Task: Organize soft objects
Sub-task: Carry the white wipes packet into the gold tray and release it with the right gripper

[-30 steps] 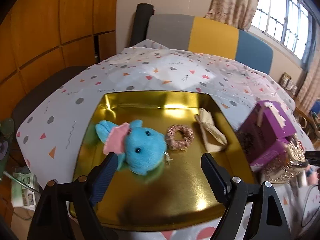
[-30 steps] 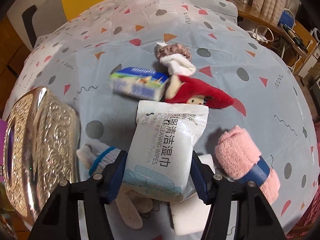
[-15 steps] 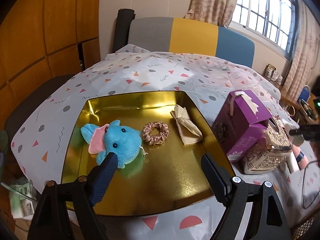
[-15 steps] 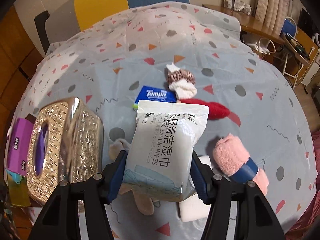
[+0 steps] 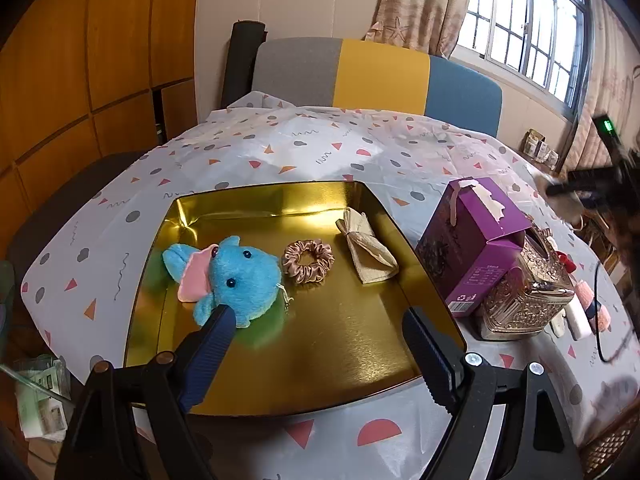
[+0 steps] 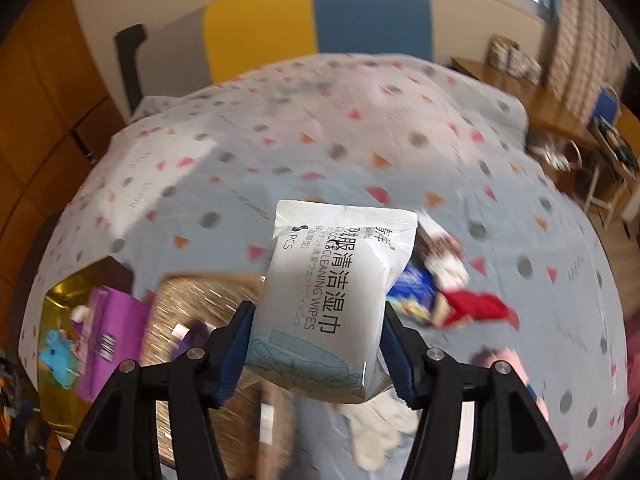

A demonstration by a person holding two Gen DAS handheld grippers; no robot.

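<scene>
Wet-wipes pack lifted above the table, gold tray waiting.
The right gripper (image 6: 316,354) clamps the wipes pack (image 6: 334,300); the left gripper (image 5: 320,330) hangs spread and empty over the gold tray (image 5: 360,356), which holds a blue plush elephant (image 5: 230,274), scrunchie (image 5: 308,260) and beige pouch (image 5: 368,250).

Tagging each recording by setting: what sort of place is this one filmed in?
Most likely a lived-in home room, not a lab. A table under a patterned plastic tablecloth stands by a curtained window, a grey, yellow and blue upholstered seat back is behind it, and wood-panelled cupboards line the wall.
</scene>
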